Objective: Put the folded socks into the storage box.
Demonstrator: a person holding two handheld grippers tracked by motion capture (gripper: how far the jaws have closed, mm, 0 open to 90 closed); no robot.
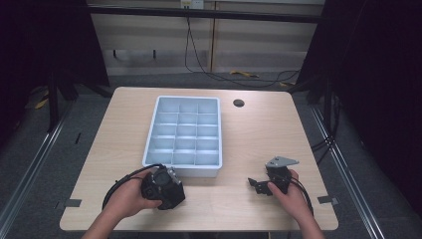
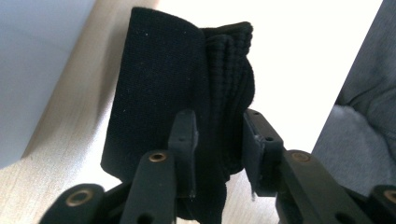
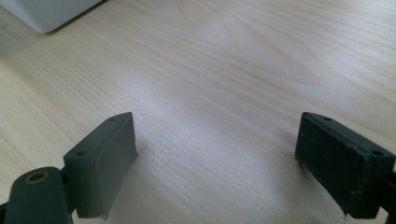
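A pale wooden table (image 1: 259, 134) is set before dark curtains, with cables trailing on the floor behind. At its near left edge the left gripper (image 2: 217, 140) is seen pinching a folded black cloth (image 2: 163, 98); the fold and ribbed layers are made out in the left gripper view, while from above a dark bundle (image 1: 166, 191) is seen under the hand, just before the grey compartment tray (image 1: 219, 129). The right gripper (image 3: 215, 154) is held spread over bare wood, well apart from the cloth.

Black ribbed cloth (image 2: 187, 93); pale blue-grey tray (image 1: 152, 144); light wood table (image 1: 268, 129).
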